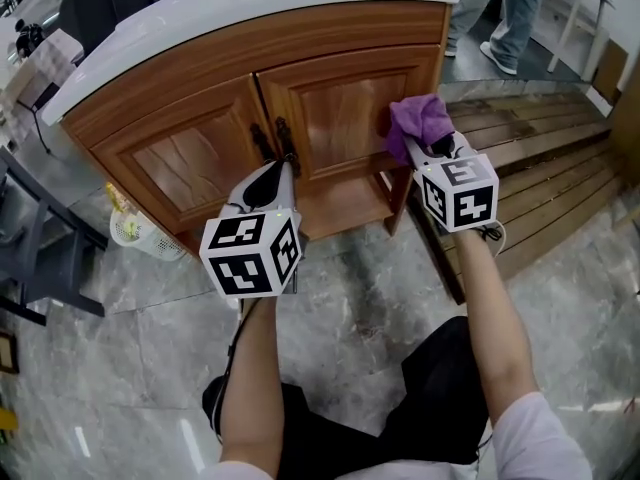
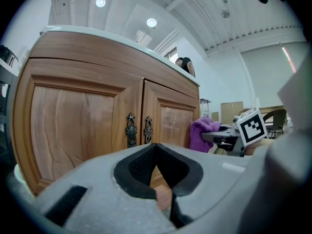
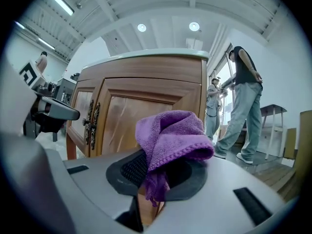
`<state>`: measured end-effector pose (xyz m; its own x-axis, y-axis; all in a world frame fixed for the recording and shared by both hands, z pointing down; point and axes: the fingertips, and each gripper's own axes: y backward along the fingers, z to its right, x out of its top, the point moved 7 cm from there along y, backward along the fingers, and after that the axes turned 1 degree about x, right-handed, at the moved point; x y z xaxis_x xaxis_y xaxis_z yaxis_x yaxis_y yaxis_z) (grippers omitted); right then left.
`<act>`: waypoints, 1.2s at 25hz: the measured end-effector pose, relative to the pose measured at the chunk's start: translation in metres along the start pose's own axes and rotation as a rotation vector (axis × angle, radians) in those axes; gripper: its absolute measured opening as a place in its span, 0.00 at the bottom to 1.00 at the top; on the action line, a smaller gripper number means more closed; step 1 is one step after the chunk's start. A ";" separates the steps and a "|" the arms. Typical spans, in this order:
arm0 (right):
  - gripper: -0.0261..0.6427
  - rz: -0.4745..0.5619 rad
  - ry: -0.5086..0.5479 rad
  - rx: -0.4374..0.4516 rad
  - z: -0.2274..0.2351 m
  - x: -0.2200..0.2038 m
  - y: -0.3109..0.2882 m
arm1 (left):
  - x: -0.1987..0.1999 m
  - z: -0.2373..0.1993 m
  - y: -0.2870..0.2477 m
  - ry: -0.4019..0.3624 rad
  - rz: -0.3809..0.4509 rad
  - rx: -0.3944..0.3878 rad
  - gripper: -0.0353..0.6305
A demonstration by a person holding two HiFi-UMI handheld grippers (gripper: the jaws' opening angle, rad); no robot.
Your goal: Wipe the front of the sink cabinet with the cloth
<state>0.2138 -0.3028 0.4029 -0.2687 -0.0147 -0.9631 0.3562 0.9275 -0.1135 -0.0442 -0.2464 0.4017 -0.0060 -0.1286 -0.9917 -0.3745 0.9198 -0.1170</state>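
The wooden sink cabinet (image 1: 335,93) has a white top, two doors and dark ornate handles (image 1: 272,140). My right gripper (image 1: 415,146) is shut on a purple cloth (image 1: 420,118), which it holds against the right door's right edge. In the right gripper view the cloth (image 3: 170,135) bunches over the jaws (image 3: 161,172), just before the door panel (image 3: 131,118). My left gripper (image 1: 279,168) points at the handles, shut and empty. In the left gripper view the pads (image 2: 156,147) meet a short way from the handles (image 2: 138,128), with the cloth (image 2: 201,133) to the right.
A white mesh basket (image 1: 140,233) sits on the marble floor by the cabinet's left side. A wooden slat platform (image 1: 540,168) runs along the right. A person (image 3: 246,106) stands behind the cabinet's right end. A dark frame (image 1: 30,258) stands at far left.
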 end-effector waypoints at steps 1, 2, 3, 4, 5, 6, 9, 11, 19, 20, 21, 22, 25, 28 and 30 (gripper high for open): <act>0.14 0.006 0.007 0.013 -0.005 0.003 0.001 | -0.001 -0.003 0.002 0.002 -0.005 0.009 0.06; 0.14 0.015 0.016 0.028 -0.010 0.007 0.003 | -0.001 -0.005 0.005 0.005 -0.010 0.017 0.06; 0.14 0.025 0.026 0.042 -0.015 0.010 0.005 | -0.001 -0.007 0.007 0.008 -0.012 0.024 0.06; 0.14 0.037 0.036 0.058 -0.021 0.015 0.007 | -0.001 -0.010 0.009 0.011 -0.011 0.029 0.06; 0.14 0.049 0.044 0.074 -0.028 0.019 0.009 | 0.000 -0.012 0.012 0.012 -0.008 0.035 0.06; 0.14 0.061 0.049 0.094 -0.036 0.024 0.009 | 0.000 -0.016 0.014 0.013 -0.004 0.043 0.06; 0.14 0.104 0.043 0.178 -0.066 0.041 0.009 | 0.001 -0.027 0.022 0.010 0.004 0.068 0.06; 0.14 0.130 0.030 0.244 -0.089 0.051 0.007 | 0.001 -0.033 0.028 0.003 0.003 0.084 0.06; 0.14 0.192 0.034 0.446 -0.174 0.075 -0.007 | -0.003 -0.062 0.058 0.034 0.013 0.184 0.06; 0.14 0.200 0.030 0.471 -0.186 0.077 -0.009 | -0.004 -0.066 0.063 0.044 0.020 0.198 0.06; 0.14 0.207 0.026 0.497 -0.197 0.079 -0.011 | -0.005 -0.071 0.069 0.053 0.026 0.212 0.06; 0.14 0.214 0.025 0.522 -0.209 0.080 -0.013 | -0.006 -0.077 0.075 0.056 0.031 0.228 0.06; 0.14 0.231 0.035 0.585 -0.244 0.082 -0.019 | -0.006 -0.091 0.094 0.046 0.032 0.282 0.06; 0.14 0.240 0.028 0.659 -0.281 0.081 -0.026 | -0.012 -0.105 0.115 0.041 0.015 0.348 0.06; 0.14 0.245 0.026 0.703 -0.305 0.076 -0.033 | -0.019 -0.115 0.128 0.036 0.011 0.392 0.06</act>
<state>-0.0915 -0.2203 0.4075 -0.1265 0.1786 -0.9758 0.8947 0.4454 -0.0344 -0.1983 -0.1688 0.4116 -0.0428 -0.1245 -0.9913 0.0080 0.9921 -0.1249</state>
